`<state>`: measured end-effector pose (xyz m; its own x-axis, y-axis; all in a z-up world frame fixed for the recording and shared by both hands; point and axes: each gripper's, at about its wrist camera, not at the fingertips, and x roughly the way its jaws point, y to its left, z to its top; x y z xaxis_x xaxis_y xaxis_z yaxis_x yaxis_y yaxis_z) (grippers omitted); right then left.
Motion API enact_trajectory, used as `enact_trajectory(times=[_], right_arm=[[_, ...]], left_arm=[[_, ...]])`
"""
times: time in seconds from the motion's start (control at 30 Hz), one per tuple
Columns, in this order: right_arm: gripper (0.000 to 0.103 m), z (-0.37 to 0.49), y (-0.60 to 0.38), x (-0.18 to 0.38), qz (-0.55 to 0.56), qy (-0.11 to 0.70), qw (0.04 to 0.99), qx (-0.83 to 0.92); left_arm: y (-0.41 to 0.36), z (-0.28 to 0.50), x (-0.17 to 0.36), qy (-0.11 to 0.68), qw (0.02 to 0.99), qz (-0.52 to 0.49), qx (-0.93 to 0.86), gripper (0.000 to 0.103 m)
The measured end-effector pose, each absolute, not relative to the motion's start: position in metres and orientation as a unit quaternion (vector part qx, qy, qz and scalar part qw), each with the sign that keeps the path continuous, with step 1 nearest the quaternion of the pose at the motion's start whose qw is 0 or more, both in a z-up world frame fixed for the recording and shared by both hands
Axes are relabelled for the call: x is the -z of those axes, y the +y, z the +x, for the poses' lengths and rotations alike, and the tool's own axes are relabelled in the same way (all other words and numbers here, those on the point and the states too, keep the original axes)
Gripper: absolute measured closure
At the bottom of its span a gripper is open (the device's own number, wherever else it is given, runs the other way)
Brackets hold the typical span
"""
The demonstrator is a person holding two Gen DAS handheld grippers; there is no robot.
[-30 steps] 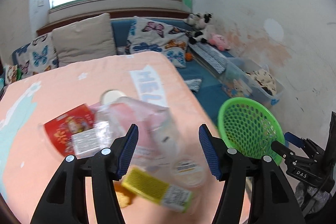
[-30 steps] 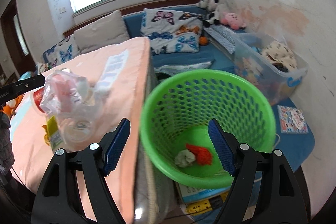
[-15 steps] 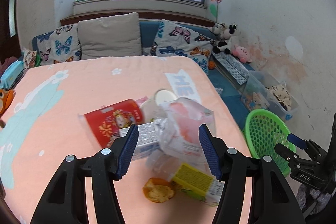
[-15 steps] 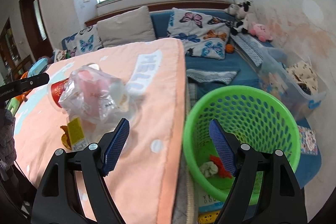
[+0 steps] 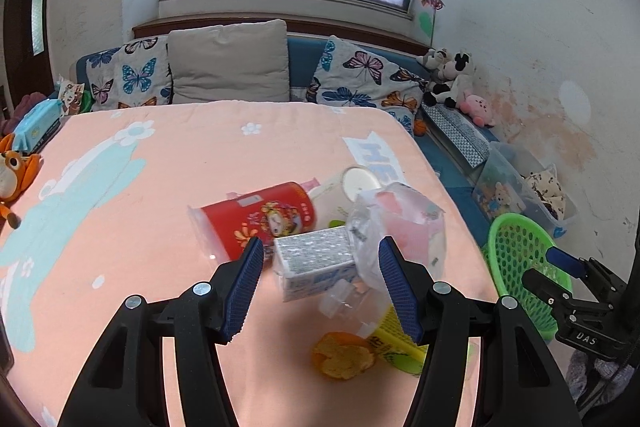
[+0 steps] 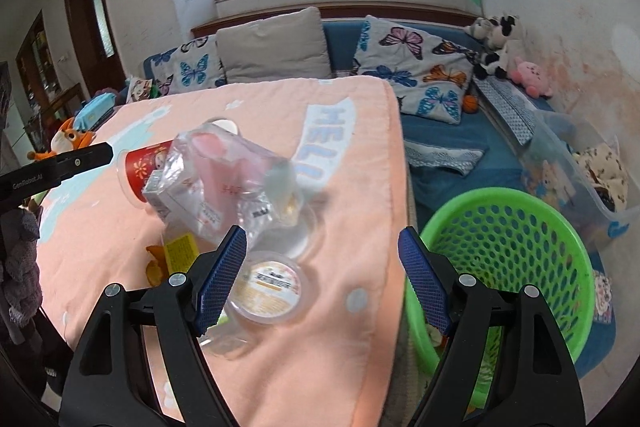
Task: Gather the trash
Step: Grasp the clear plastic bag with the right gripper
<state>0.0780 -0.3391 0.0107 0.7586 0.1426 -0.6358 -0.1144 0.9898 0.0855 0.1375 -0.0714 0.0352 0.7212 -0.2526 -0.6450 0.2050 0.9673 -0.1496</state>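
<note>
Most of the trash point(image 5: 320, 251) lies piled on the pink blanket point(image 5: 160, 163); the green basket point(image 6: 508, 251) beside the bed looks nearly empty. The left gripper point(image 5: 320, 283) and right gripper point(image 6: 320, 279) are both spread, holding nothing, so nearly all the collecting is left.

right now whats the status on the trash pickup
Left tool and right tool open, nothing held. Trash pile on the pink blanket. Green basket beside the bed. Nothing in the way.

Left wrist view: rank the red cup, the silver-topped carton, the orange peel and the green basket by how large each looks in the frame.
1. Red cup, lying on its side.
2. Silver-topped carton and green basket: too close to rank; the basket is farther off and partly hidden, so really bigger than it looks.
3. Orange peel, smallest though nearest.
</note>
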Motion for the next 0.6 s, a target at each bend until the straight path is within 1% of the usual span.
enact_trajectory(times=[0.3, 0.4, 0.6], right_arm=[[0.024, 0.095, -0.313, -0.012, 0.01, 0.348, 0.931, -0.106], [0.022, 0.105, -0.303, -0.011, 0.001, 0.352, 0.928, -0.122], [0.013, 0.125, -0.291, -0.005, -0.01, 0.367, 0.917, -0.157]], left_arm=[[-0.034, 0.144, -0.031, 0.359, 0.927, -0.053, 0.09, 0.045], [-0.026, 0.143, -0.028, 0.364, 0.926, -0.055, 0.082, 0.045], [-0.013, 0.145, -0.02, 0.37, 0.924, -0.06, 0.076, 0.045]])
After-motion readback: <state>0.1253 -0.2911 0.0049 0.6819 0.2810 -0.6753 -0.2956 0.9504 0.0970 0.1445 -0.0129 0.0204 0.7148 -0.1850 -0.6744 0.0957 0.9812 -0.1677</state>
